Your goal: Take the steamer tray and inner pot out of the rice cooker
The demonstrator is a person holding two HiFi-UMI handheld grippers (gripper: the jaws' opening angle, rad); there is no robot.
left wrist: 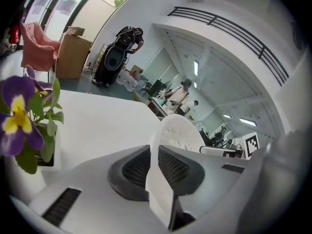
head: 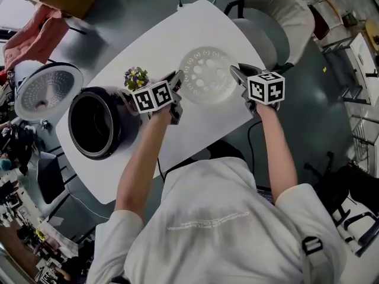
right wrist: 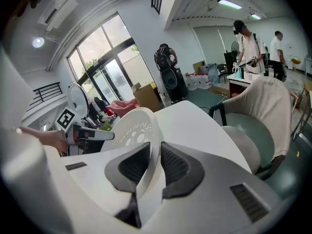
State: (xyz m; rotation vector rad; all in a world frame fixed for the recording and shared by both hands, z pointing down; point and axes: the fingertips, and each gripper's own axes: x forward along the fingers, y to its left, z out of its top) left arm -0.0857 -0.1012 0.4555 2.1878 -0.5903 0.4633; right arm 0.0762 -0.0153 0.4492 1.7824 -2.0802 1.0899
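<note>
The white perforated steamer tray (head: 206,76) is over the white table (head: 177,28), held between both grippers; whether it touches the tabletop I cannot tell. My left gripper (head: 177,83) is shut on the tray's left rim (left wrist: 183,133), which passes between its dark pads (left wrist: 134,169). At the tray's right rim (right wrist: 134,128), my right gripper (head: 238,73) is shut in the same way. The black rice cooker (head: 95,123) stands at the table's left with its lid (head: 46,90) swung open. Its dark inner pot (head: 89,123) sits inside.
A small pot of purple and yellow flowers (head: 136,77) stands between the cooker and the tray, close to the left gripper. A beige chair (head: 278,22) is at the table's far right. Boxes and clutter lie on the floor around.
</note>
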